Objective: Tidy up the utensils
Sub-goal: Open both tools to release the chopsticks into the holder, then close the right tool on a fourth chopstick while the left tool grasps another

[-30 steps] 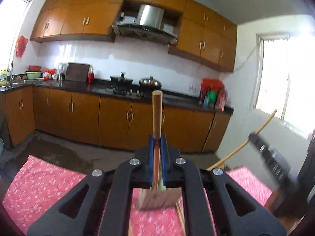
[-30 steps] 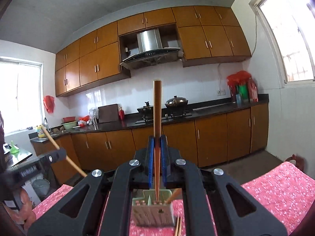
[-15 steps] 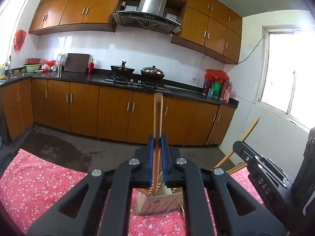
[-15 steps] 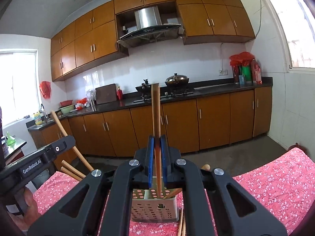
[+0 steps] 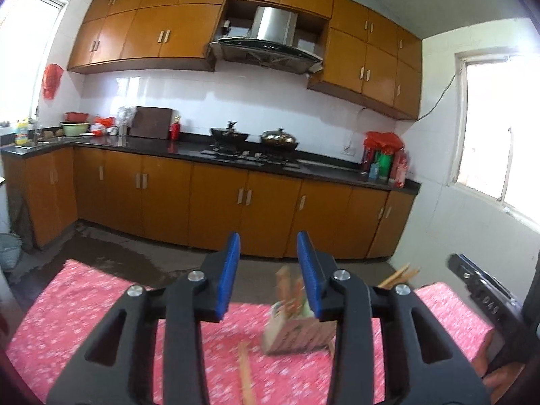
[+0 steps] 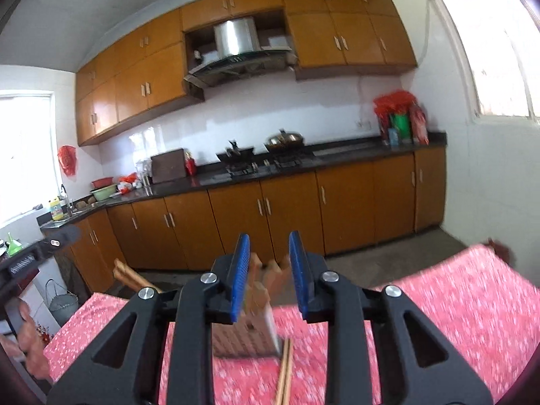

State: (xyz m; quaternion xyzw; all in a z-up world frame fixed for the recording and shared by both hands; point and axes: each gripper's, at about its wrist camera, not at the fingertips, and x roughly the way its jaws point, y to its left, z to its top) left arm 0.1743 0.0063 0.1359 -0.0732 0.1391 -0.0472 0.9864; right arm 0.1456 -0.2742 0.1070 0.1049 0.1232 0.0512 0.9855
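The utensil holder [image 6: 248, 332], a pale perforated box, stands on the pink floral tablecloth [image 5: 84, 303] with blurred wooden chopsticks [image 6: 260, 276] sticking up out of it. More loose chopsticks [image 6: 284, 371] lie flat on the cloth just in front of the box. In the right wrist view the holder sits just beyond and below the right gripper [image 6: 269, 266], whose jaws have just been opening; the chopstick tops show in the gap, but the blue pads press on nothing. The left gripper [image 5: 268, 270] has likewise just been opening and grips nothing, with the holder [image 5: 297, 332] low and right of its gap. Each gripper shows at the other's frame edge. Past the table's far edge lies bare floor before the cabinets [image 5: 216, 202].
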